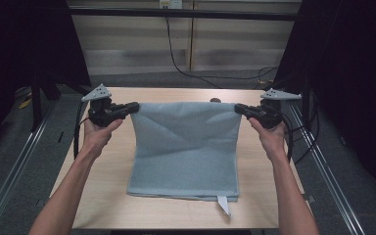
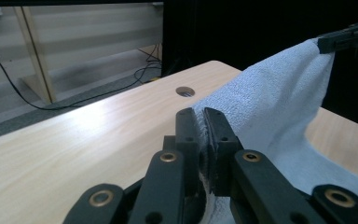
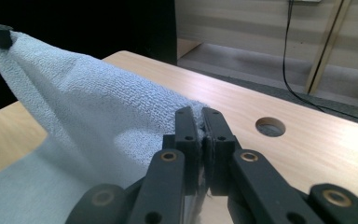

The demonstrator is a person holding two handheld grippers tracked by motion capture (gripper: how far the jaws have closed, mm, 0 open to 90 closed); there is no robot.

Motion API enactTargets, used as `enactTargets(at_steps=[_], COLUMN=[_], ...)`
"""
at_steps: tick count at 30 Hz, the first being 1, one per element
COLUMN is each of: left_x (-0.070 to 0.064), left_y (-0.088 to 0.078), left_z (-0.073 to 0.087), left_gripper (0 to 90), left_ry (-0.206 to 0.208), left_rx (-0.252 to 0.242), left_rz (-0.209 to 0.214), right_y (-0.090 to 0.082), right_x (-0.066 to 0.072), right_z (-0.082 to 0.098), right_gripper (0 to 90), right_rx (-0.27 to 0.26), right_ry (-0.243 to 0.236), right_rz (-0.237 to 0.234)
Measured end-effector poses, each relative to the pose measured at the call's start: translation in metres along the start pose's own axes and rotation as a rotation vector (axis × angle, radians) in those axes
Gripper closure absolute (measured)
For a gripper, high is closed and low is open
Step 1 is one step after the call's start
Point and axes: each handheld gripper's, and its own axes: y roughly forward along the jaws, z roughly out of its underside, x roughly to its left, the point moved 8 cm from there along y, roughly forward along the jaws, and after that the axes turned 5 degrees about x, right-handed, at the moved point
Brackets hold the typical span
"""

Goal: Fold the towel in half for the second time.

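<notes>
Holding: I have the towel [image 1: 186, 147] pinched at both far corners, its top edge stretched taut between my two grippers and lifted off the table [image 1: 103, 196]
Left gripper [image 1: 133, 106]: jaws pressed together on the towel's far-left corner; in the left gripper view [image 2: 204, 122] cloth is bunched between the pads
Right gripper [image 1: 240, 108]: jaws likewise clamped on the far-right corner; the right gripper view [image 3: 199, 120] shows fabric squeezed in the narrow slit
Towel position: far edge raised, hanging as a sloped sheet toward me; near edge resting on the table close to its near edge, roughly centred; a white tag [image 1: 223, 205] sticks out at the near-right corner
Key relation: the held edge runs left to right across the table, and the resting edge lies straight toward me from both grippers, each hand equally near its own side
Judgement: I reckon the next move is carrying the held edge toward the near edge to fold; both hands must travel level, or the fold skews
</notes>
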Motion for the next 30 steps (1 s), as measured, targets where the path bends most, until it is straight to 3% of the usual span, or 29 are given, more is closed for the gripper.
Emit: enactTargets(at_steps=[4, 11, 17, 20, 21, 22, 23, 24, 26, 27, 30], left_x=[-0.014, -0.028, -0.04, -0.047, -0.05, -0.055, -0.055, -0.06, -0.063, -0.069, -0.077], left_y=[-0.009, -0.019, -0.029, -0.034, -0.035, -0.036, -0.036, -0.037, -0.037, -0.039, -0.044], left_z=[0.023, 0.046, 0.067, 0.082, 0.087, 0.097, 0.097, 0.108, 0.113, 0.124, 0.138], left_gripper=[85.4, 85.3, 85.2, 85.2, 85.2, 85.1, 85.1, 85.0, 84.7, 84.5, 82.1], left_ry=[0.003, 0.014, 0.032, 0.032, 0.027, 0.021, 0.021, 0.024, 0.023, 0.037, 0.018], left_rx=[0.005, 0.031, 0.062, 0.082, 0.087, 0.101, 0.101, 0.126, 0.146, 0.178, 0.19], left_rz=[0.018, 0.037, 0.056, 0.063, 0.071, 0.077, 0.077, 0.089, 0.095, 0.1, 0.119], right_y=[-0.014, -0.029, -0.039, -0.043, -0.045, -0.046, -0.046, -0.047, -0.05, -0.051, -0.056], right_x=[0.016, 0.029, 0.05, 0.061, 0.068, 0.071, 0.071, 0.076, 0.081, 0.084, 0.09], right_z=[0.014, 0.033, 0.059, 0.074, 0.087, 0.095, 0.095, 0.11, 0.124, 0.131, 0.148], right_gripper=[86.7, 86.7, 86.6, 86.6, 86.6, 86.6, 86.6, 86.4, 86.0, 85.7, 83.2], right_rx=[-0.01, 0.008, 0.023, 0.044, 0.061, 0.075, 0.075, 0.107, 0.138, 0.144, 0.162], right_ry=[-0.021, -0.034, -0.038, -0.045, -0.043, -0.044, -0.044, -0.044, -0.042, -0.039, -0.028], right_rz=[-0.044, -0.068, -0.105, -0.115, -0.129, -0.131, -0.131, -0.136, -0.14, -0.147, -0.165])
